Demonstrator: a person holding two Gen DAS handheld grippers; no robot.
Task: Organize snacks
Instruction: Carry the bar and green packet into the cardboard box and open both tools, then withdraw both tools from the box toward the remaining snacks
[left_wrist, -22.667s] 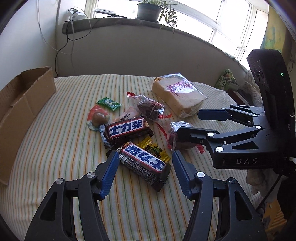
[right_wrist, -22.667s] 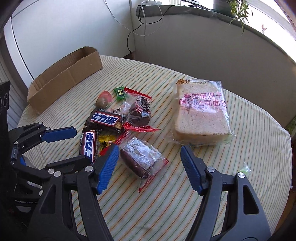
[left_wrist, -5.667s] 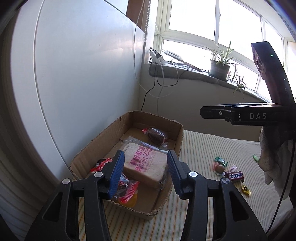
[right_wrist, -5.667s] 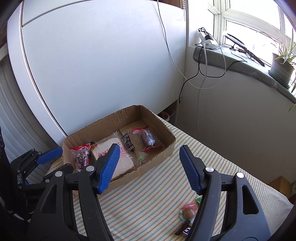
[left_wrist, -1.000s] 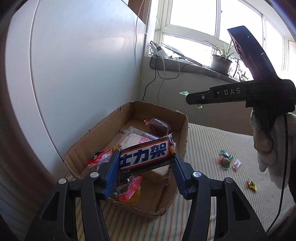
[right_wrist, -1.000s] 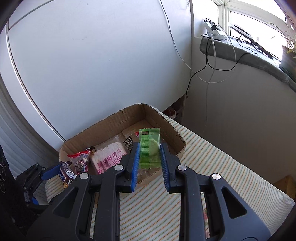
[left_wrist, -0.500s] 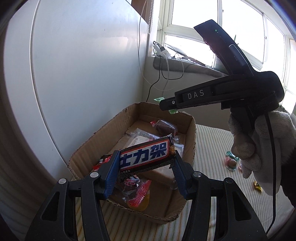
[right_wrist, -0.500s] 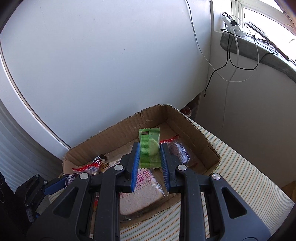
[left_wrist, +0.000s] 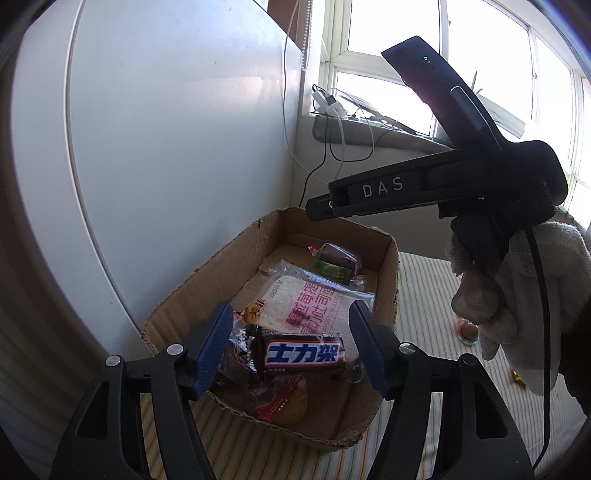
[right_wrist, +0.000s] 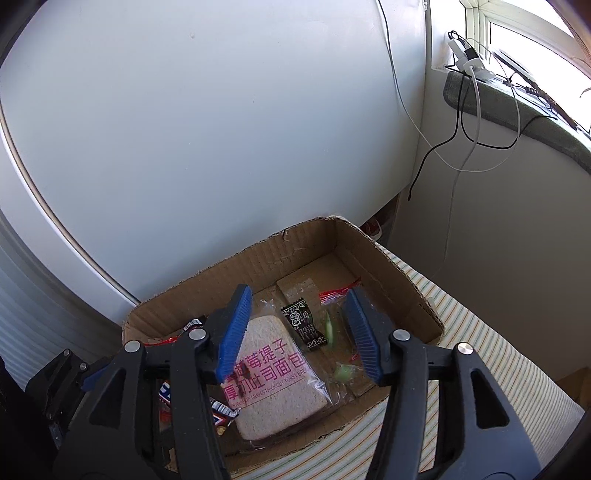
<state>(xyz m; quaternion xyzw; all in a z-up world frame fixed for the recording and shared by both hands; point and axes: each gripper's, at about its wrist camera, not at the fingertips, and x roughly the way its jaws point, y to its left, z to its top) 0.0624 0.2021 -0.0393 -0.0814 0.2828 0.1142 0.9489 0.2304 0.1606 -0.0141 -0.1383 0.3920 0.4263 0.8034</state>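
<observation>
Left wrist view: my left gripper (left_wrist: 291, 345) is over the near end of the cardboard box (left_wrist: 392, 258), jaws opening, pads clear of the chocolate bar (left_wrist: 303, 353), which lies in the box on other wrapped snacks, beside the bagged bread (left_wrist: 314, 306). A dark wrapped cake (left_wrist: 338, 255) sits at the far end. My gloved right hand (left_wrist: 517, 295) is up at right, stray candies (left_wrist: 467, 331) on the striped cloth (left_wrist: 424, 280). Right wrist view: my right gripper (right_wrist: 297, 332) is over the box, jaws opening, nothing gripped; the green candy (right_wrist: 330, 329) is between them, blurred, clear of both pads, above the box floor beside a black packet (right_wrist: 303, 321).
</observation>
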